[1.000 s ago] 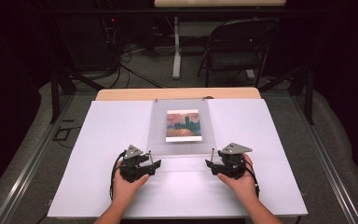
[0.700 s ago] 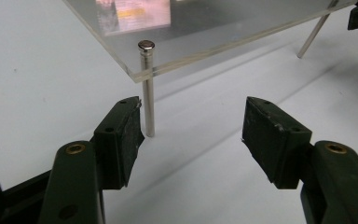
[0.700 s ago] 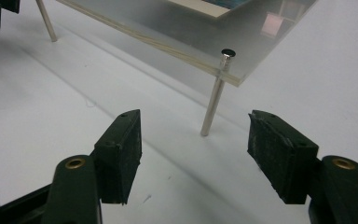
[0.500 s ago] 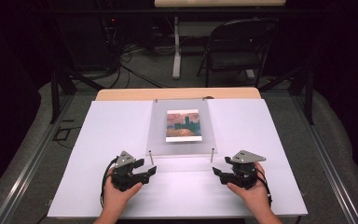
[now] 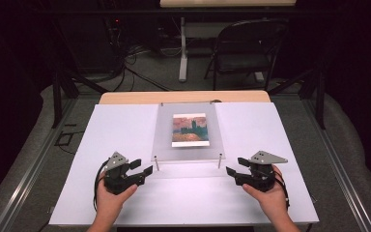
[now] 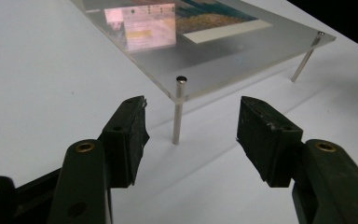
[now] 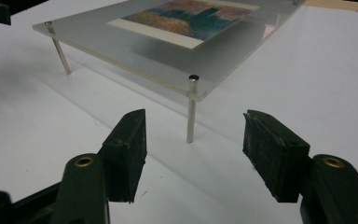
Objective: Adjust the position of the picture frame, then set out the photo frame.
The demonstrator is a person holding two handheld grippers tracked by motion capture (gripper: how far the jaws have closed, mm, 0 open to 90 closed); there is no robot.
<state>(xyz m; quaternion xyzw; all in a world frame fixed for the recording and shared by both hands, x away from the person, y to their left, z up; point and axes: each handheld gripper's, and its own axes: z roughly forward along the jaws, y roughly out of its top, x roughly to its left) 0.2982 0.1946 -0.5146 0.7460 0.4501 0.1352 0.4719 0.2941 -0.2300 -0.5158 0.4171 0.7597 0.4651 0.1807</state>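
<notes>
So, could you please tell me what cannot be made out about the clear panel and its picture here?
- The picture's subject: high view, too small.
- The clear panel's far posts: left gripper view, cut off by the top edge.
- Part of the picture: left gripper view, washed out by a bright reflection.

Two bare forearms, no sleeves, a hand wrapped round each tool. Left gripper (image 5: 147, 168) and right gripper (image 5: 232, 172): blocky black bodies, each topped with a grey three-cornered plate and trailing a thin black cable that loops back past the wrist. Up close, matte black jaw arms pinned with brass-coloured rivets and pierced by small round holes. Thick rectangular black pads (image 6: 130, 126) at the tips, edges chipped and rough; same worn pads (image 7: 268, 147) on the right tool.
</notes>
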